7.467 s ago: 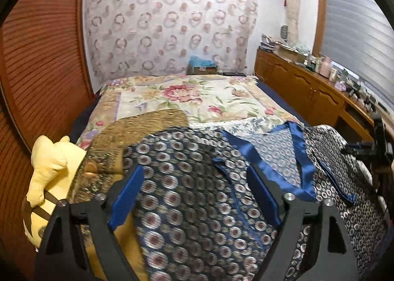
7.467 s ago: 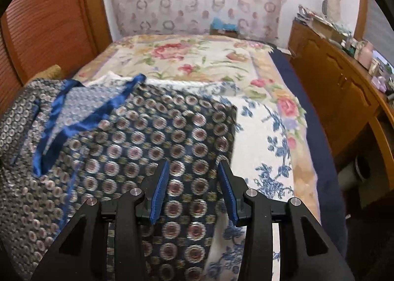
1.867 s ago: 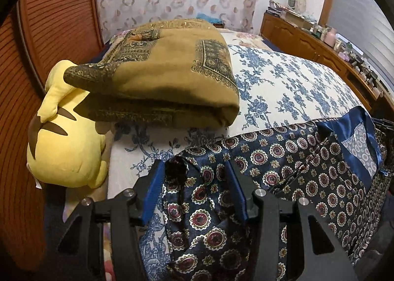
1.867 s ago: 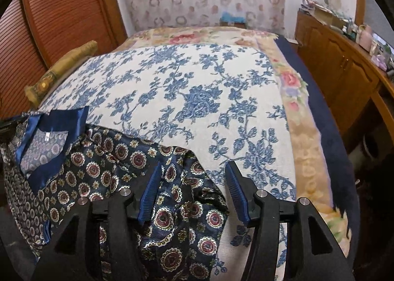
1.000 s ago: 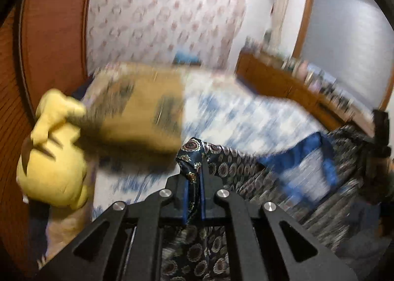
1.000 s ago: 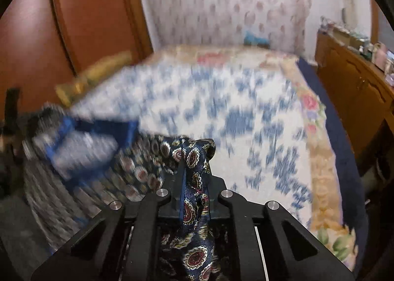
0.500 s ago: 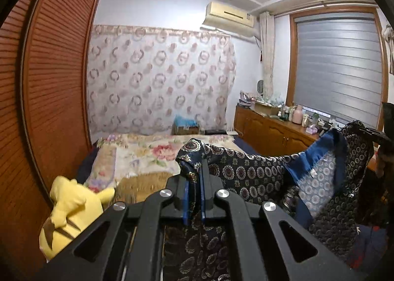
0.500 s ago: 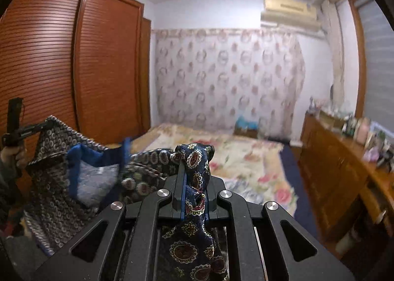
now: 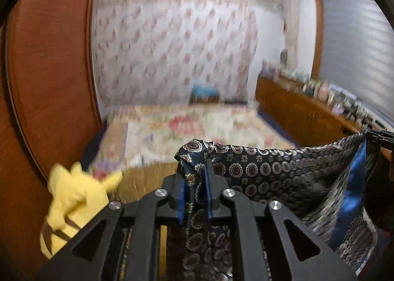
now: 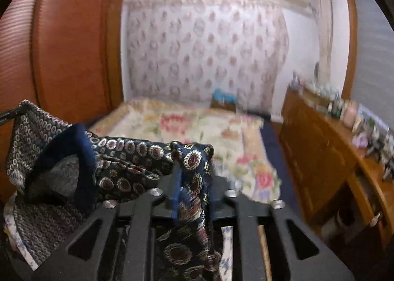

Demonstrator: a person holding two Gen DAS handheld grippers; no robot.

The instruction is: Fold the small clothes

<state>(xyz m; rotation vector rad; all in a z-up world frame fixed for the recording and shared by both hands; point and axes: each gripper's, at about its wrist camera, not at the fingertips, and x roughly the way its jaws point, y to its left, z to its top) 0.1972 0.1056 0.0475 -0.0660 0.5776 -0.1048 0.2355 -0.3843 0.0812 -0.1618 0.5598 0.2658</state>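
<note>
2 grippers aloft: left gripper (image 9: pixel 195 182) and right gripper (image 10: pixel 190 177) each pinch a corner of the patterned silk garment (image 9: pixel 270 170), stretched between them above the bed (image 10: pixel 197 130), likely to straighten it for folding.

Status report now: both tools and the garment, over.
Left tool shut on dark blue medallion-patterned silky garment. Right tool shut on it too. Garment held up above bed, nothing blocking.

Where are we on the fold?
Done: both tongs have a grip. The left tongs and right tongs are each shut on a corner of the patterned garment, held up above the bed. In hand: it hangs stretched between them. Left: no fold is visible yet.
</note>
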